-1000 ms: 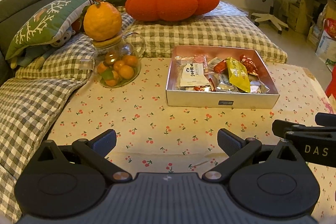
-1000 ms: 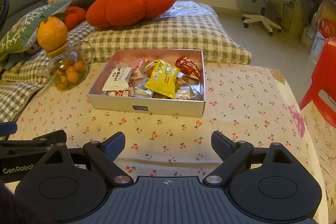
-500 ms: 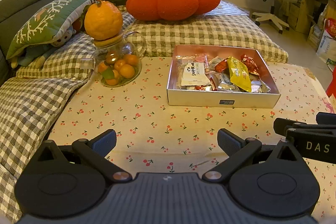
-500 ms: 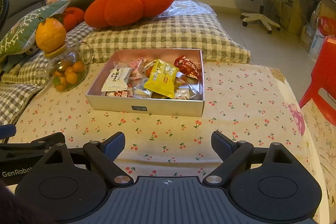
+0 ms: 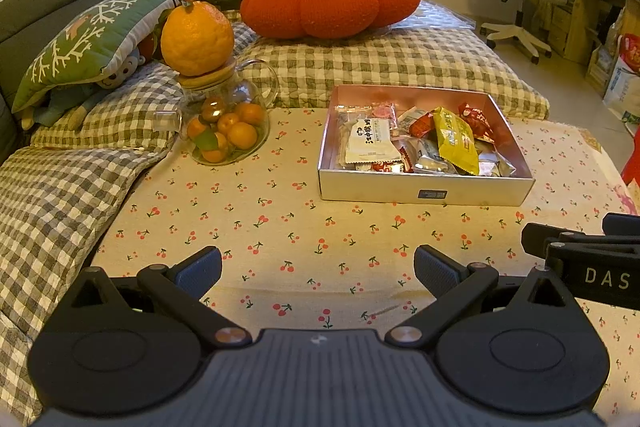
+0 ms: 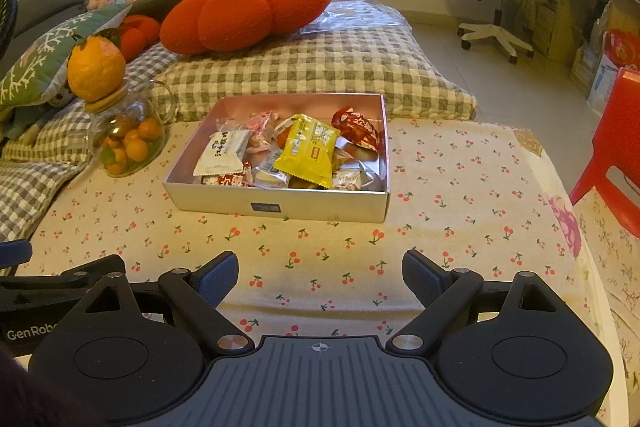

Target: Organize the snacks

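Observation:
A shallow silver box (image 5: 424,191) (image 6: 276,205) sits on the cherry-print tablecloth (image 5: 280,227), filled with several wrapped snacks. A yellow packet (image 5: 456,141) (image 6: 310,151) lies on top, a white packet (image 5: 370,141) (image 6: 224,153) at the left, a red wrapper (image 5: 476,121) (image 6: 358,127) at the back right. My left gripper (image 5: 318,269) hovers open over the cloth, well short of the box. My right gripper (image 6: 320,275) is open too, nothing between its fingers, level with the left one, whose side shows at the left edge.
A glass jar of small oranges (image 5: 224,131) (image 6: 128,143) with a big orange on its lid stands left of the box. Checked cushions (image 5: 380,67) and a red tomato pillow (image 5: 332,3) lie behind. A red stool (image 6: 612,147) stands at the right edge.

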A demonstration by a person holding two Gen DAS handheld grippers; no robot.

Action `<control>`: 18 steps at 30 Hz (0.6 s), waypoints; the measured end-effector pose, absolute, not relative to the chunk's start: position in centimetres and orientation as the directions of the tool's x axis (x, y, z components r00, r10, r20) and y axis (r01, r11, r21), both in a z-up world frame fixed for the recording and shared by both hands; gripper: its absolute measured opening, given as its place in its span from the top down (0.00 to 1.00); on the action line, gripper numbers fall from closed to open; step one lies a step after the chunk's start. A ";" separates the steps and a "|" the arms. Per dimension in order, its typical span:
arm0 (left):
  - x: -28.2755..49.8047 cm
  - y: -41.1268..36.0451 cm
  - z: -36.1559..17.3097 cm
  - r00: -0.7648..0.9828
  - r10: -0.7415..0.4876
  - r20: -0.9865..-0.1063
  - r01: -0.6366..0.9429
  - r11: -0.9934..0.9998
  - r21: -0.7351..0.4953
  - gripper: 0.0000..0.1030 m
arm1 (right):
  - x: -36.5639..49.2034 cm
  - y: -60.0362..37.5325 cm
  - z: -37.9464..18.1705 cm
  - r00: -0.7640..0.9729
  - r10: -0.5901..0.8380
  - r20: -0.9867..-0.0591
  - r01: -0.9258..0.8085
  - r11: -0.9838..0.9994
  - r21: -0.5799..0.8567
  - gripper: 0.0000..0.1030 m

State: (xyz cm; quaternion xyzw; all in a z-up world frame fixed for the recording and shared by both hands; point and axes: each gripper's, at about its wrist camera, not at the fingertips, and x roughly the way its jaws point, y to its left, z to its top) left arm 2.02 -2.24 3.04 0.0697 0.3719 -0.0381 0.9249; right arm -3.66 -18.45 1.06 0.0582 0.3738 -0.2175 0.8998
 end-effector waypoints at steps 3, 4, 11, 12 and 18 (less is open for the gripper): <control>2.0 -2.3 3.0 0.721 -0.018 -0.693 0.123 0.987 0.101 0.00 | -3.7 -18.5 1.1 0.626 -0.347 -0.699 0.435 0.899 -0.056 0.12; 2.0 -2.2 3.0 0.720 -0.018 -0.693 0.123 0.987 0.101 0.00 | -3.7 -18.5 1.1 0.625 -0.347 -0.699 0.436 0.898 -0.057 0.12; 2.0 -2.3 2.9 0.718 -0.020 -0.695 0.123 0.988 0.099 0.00 | -3.6 -18.4 1.1 0.625 -0.348 -0.699 0.436 0.898 -0.057 0.12; 2.0 -2.3 2.9 0.718 -0.020 -0.695 0.123 0.987 0.099 0.00 | -3.6 -18.4 1.0 0.625 -0.347 -0.699 0.436 0.898 -0.056 0.12; 2.0 -2.3 2.9 0.718 -0.019 -0.695 0.122 0.988 0.099 0.00 | -3.6 -18.4 1.1 0.625 -0.346 -0.700 0.435 0.899 -0.057 0.12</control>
